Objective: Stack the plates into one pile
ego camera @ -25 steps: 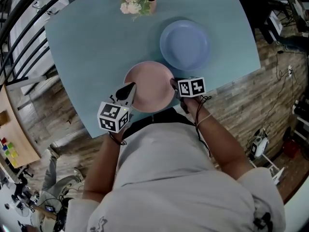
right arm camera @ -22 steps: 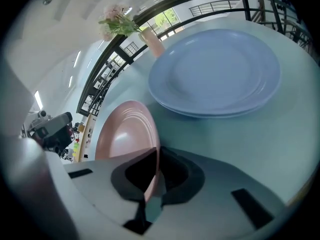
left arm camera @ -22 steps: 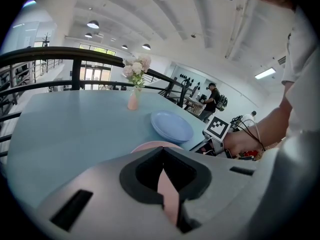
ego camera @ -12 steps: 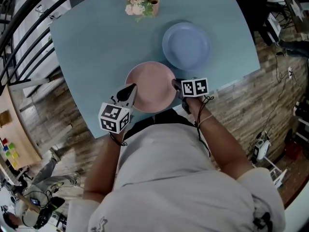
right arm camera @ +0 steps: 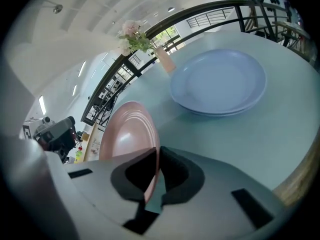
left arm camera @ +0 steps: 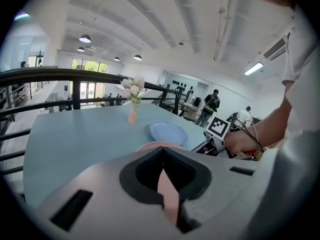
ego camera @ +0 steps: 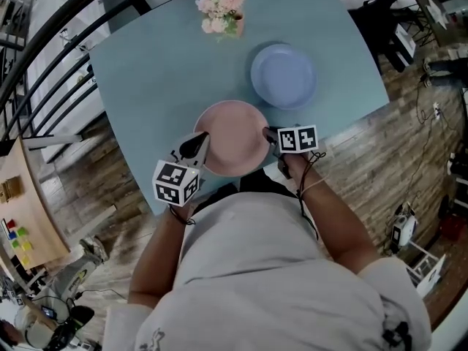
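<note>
Nearest, the left gripper point(ego camera: 196, 143) and right gripper point(ego camera: 272, 136) each clench an opposite rim of the pink plate point(ego camera: 234, 136) at the near edge of the table point(ego camera: 146, 72), the rim pinched between both pairs of jaws. Beyond it the blue plate point(ego camera: 284, 75) lies flat and bare, just apart from the pink one. Farther off stands a vase point(ego camera: 223, 9). No pile yet — the pink plate is grasped, and carrying it over and setting it on the blue plate remains.

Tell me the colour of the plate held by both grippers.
It's a pink plate, clearest in the head view.
</note>
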{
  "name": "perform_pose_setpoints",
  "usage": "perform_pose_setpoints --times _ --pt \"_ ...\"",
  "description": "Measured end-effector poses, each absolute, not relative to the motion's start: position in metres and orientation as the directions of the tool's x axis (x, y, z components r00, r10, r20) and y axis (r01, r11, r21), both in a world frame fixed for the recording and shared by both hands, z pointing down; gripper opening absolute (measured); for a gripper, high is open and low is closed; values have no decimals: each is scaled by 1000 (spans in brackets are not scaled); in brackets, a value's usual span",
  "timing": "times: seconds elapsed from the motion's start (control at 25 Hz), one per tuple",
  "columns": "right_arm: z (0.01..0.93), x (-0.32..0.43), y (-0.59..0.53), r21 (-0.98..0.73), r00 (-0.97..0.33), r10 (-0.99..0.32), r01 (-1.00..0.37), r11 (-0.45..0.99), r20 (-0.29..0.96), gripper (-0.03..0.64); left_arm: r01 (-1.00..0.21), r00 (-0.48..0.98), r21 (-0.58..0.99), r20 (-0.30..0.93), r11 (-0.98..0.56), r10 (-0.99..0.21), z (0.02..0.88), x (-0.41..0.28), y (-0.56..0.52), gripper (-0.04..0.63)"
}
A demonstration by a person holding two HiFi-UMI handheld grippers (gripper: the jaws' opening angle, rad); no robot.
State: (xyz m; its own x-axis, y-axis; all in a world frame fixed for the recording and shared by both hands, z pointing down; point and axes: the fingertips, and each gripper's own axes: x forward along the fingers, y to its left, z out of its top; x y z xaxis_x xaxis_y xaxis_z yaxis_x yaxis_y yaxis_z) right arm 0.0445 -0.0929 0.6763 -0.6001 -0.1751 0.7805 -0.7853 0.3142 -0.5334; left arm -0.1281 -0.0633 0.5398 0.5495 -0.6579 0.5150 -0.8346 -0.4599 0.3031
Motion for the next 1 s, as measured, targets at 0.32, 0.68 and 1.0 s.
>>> perform_pose_setpoints --times 0.32,0.68,1.0 --pt "666 30 -66 -527 -597 -216 -793 307 772 21 -813 581 296 484 -502 -654 531 -140 -38 5" --pt "644 41 -58 -505 -570 -300 -820 272 765 21 -786 613 263 450 -559 -650 510 -149 -33 5" --pt "630 62 -54 -499 -545 -354 -838 220 760 21 -751 653 266 431 -604 -623 508 -142 -38 5"
